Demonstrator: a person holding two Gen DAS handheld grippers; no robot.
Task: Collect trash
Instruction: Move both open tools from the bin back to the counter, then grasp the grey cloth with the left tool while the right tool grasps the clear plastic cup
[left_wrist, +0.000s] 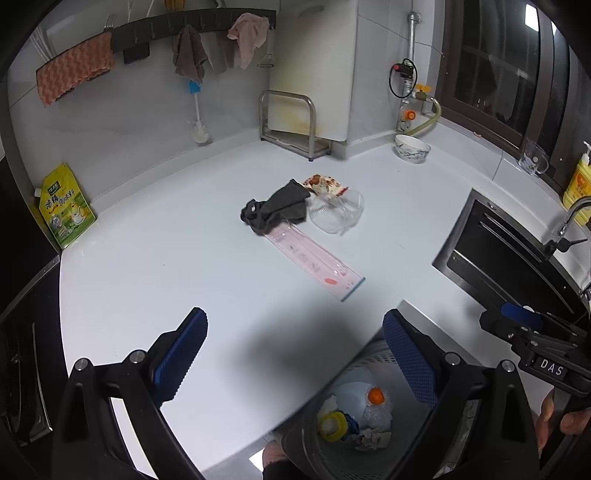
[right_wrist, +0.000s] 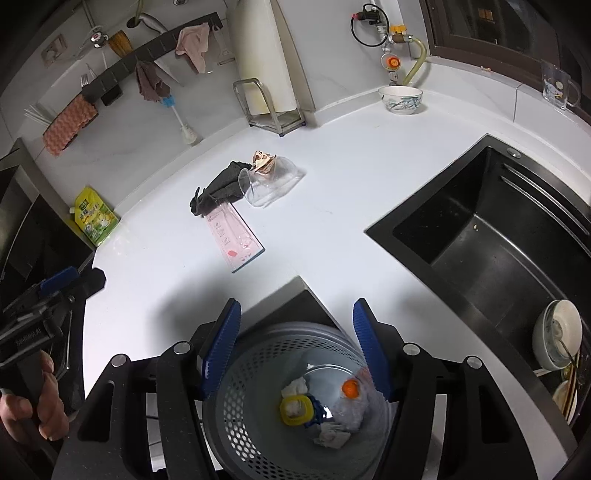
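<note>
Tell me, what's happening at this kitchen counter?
A person is clearing trash with two hand-held grippers. Both the left gripper and the right gripper are open and empty, the right one above a grey perforated waste basket already holding scraps. On the white countertop lie a dark crumpled cloth, a clear plastic cup on its side, a printed snack wrapper and a long pink flat packet.

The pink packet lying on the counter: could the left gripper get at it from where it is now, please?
Probably yes. The left gripper is open and empty, and only bare counter separates it from the pink packet, whose near end lies uncovered; only its far end sits under the dark cloth.
</note>
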